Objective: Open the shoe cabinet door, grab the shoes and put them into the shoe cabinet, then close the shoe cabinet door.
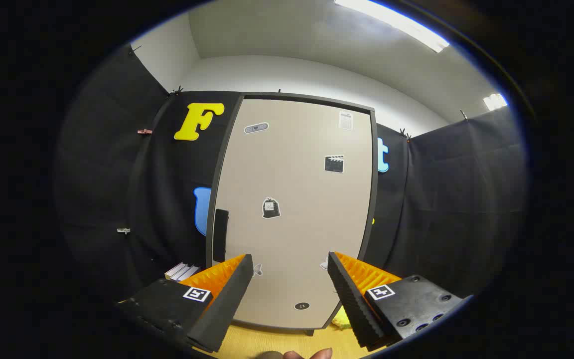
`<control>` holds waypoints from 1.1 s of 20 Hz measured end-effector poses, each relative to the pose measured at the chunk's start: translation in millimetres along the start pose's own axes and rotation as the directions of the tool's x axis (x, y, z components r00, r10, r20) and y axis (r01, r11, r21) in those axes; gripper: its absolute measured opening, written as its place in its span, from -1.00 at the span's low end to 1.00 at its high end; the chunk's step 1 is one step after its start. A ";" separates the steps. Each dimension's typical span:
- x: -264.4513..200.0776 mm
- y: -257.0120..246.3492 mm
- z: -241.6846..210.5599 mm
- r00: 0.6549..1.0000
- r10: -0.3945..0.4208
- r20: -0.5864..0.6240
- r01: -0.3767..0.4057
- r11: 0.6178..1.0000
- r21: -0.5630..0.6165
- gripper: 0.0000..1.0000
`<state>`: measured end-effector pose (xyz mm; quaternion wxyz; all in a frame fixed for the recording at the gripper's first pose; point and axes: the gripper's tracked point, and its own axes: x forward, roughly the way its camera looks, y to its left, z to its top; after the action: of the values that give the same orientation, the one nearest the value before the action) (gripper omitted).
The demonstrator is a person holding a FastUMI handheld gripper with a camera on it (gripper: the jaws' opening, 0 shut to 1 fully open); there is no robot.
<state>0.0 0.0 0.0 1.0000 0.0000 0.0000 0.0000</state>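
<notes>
Shoe cabinet door [294, 209] is seen shut at the centre of the frame, standing upright beyond the gripper [291, 269], well apart from its fingertips. A black handle [220, 235] is set at the door's left edge, just above the left finger. The gripper is held wide, nothing between its fingers. Small stickers [271, 208] are scattered over the door. Books [182, 271] lie at lower left, and something yellow [339, 319] rests on the wooden floor [267, 344] at lower right.
</notes>
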 end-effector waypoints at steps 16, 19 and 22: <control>0.1 8.9 3.4 1.000 -0.006 0.000 0.006 1.000 -0.007 0.95; -2.9 12.6 4.3 1.000 -0.001 0.000 0.001 1.000 -0.012 0.95; -4.0 20.9 3.9 1.000 0.012 -0.004 -0.012 1.000 0.001 0.95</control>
<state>-4.0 20.9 3.9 1.0000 0.0003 0.0022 0.0058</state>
